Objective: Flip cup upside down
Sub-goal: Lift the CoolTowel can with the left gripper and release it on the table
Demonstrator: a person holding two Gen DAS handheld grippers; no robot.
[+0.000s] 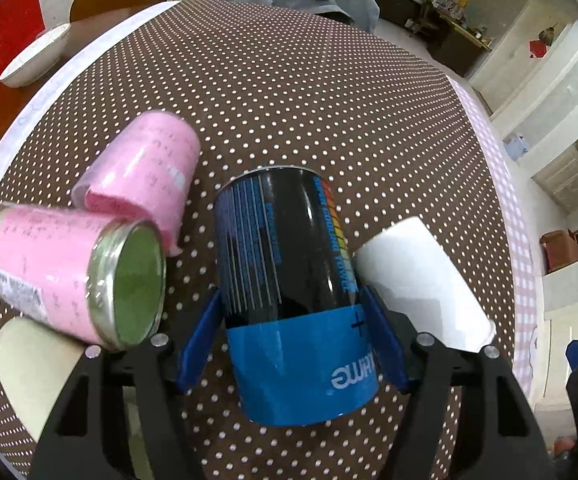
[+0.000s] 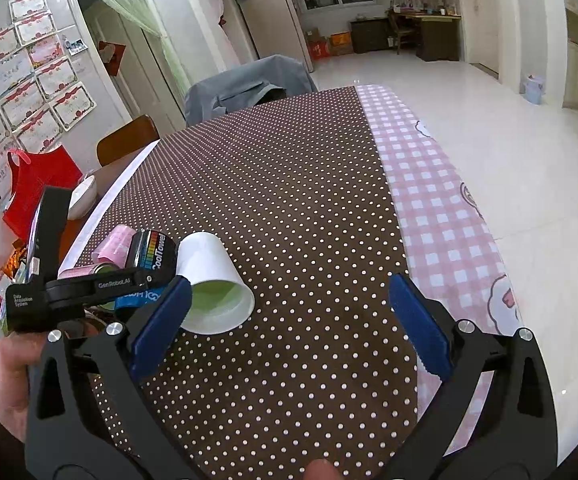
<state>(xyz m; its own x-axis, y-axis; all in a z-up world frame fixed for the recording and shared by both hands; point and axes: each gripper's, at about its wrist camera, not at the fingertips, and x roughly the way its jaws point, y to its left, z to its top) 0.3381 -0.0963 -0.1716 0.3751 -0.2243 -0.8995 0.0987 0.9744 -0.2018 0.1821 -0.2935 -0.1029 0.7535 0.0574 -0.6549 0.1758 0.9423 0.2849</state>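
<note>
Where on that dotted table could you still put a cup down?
The dotted cloth lies bare from the white paper cup across to the pink checked strip, and back toward the grey-covered chair. It is crowded on the left around the blue can and pink containers.

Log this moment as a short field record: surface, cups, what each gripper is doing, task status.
surface: brown polka-dot tablecloth
left gripper: fingers on either side of the black-and-blue cup; firm grip cannot be told
black-and-blue cup: tilted, its printed text reads inverted
white paper cup: on its side, mouth toward the right wrist camera, beside the black-and-blue cup
pink-wrapped cup: on its side, metal rim visible
pink cup: behind it, touching it
right gripper: open, empty, above the cloth
task status: flip not yet shown finished
</note>
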